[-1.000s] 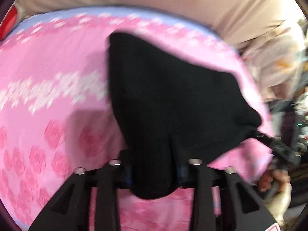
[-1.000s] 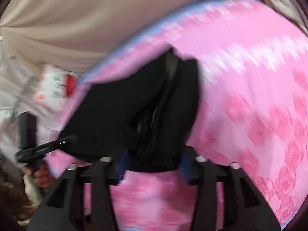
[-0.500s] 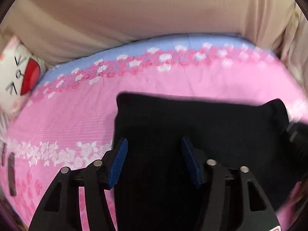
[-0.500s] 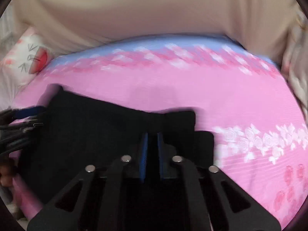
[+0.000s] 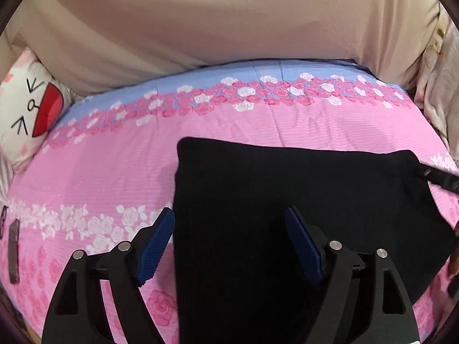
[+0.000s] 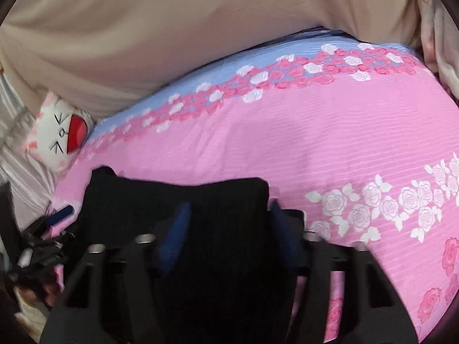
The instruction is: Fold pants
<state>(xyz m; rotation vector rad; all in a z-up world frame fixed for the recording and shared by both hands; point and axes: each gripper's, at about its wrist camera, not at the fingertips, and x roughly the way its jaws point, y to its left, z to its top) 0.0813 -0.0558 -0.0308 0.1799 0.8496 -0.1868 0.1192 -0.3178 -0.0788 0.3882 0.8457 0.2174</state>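
Your left gripper [image 5: 229, 238] and right gripper [image 6: 226, 229] are both hovering with jaws just opening, gripping nothing, the folded pants [image 5: 287, 200] lying flat beneath them on the sheet [image 5: 114, 172].

So the right gripper [image 6: 226, 229] is tipped down over the folded black fabric pants [image 6: 178, 197] lying on a pink rose-print bedsheet [image 6: 287, 143]. Its jaws have just been opening, blue pads [image 6: 175, 232] apart with a bit of the dark cloth lying loose between them, not pinched. The other black gripper [image 6: 48, 229] pokes in at the left edge. A white cartoon-face pillow with a red mouth [image 6: 61, 136] sits far left, against a beige fabric backdrop [image 6: 172, 28].
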